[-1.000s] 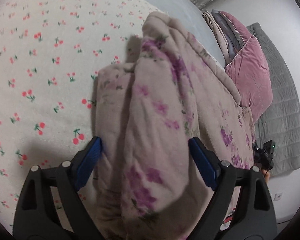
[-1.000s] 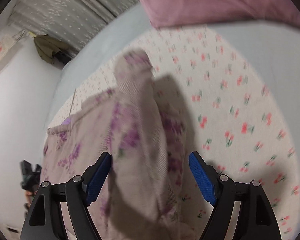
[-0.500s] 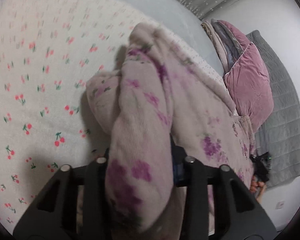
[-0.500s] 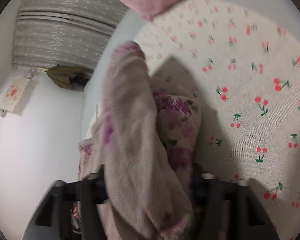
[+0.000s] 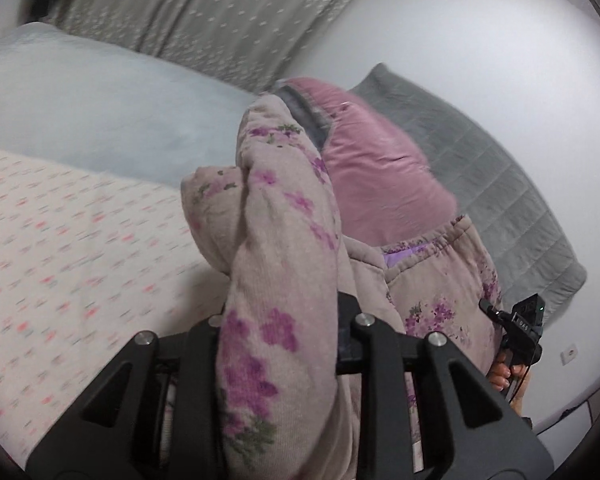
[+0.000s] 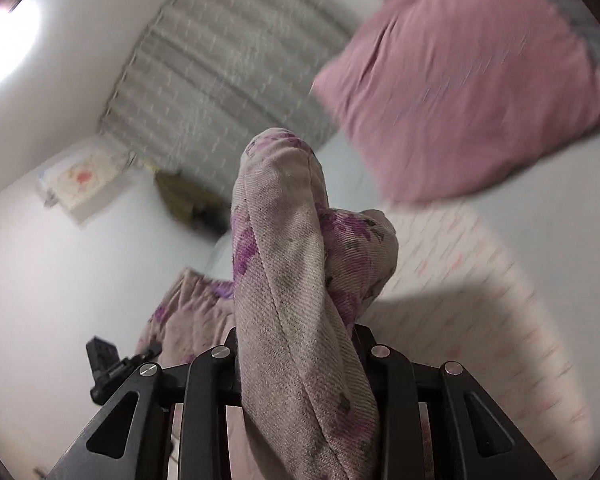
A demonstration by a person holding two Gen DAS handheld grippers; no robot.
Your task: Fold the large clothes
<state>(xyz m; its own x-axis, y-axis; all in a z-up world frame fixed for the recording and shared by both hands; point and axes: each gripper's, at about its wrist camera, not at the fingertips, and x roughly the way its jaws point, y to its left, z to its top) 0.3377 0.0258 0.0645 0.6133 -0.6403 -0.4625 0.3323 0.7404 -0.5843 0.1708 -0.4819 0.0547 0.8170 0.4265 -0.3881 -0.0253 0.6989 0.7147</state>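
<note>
A thick beige garment with purple flowers (image 5: 284,216) is bunched up between the jaws of my left gripper (image 5: 278,320). The jaws are closing, and both press into the cloth, which is lifted above the cherry-print bed sheet (image 5: 80,248). Another fold of the same garment (image 6: 284,248) is squeezed in my right gripper (image 6: 296,344), whose jaws are also closing. The rest of the garment (image 5: 440,280) hangs between the two grippers. The fabric hides the pads of both. A hand with the other gripper (image 5: 520,332) shows at the right edge.
A pink pillow (image 5: 380,168) and a grey quilted blanket (image 5: 500,184) lie against the white wall. A pale blue cover (image 5: 100,100) lies beyond the sheet, with a grey dotted curtain (image 5: 220,12) behind. In the right wrist view the pink pillow (image 6: 460,80) is at upper right.
Both grippers went from wide open around the garment to clamped on bunches of it. Both have risen, lifting the cloth off the bed, and the views now tilt up towards wall and curtain.
</note>
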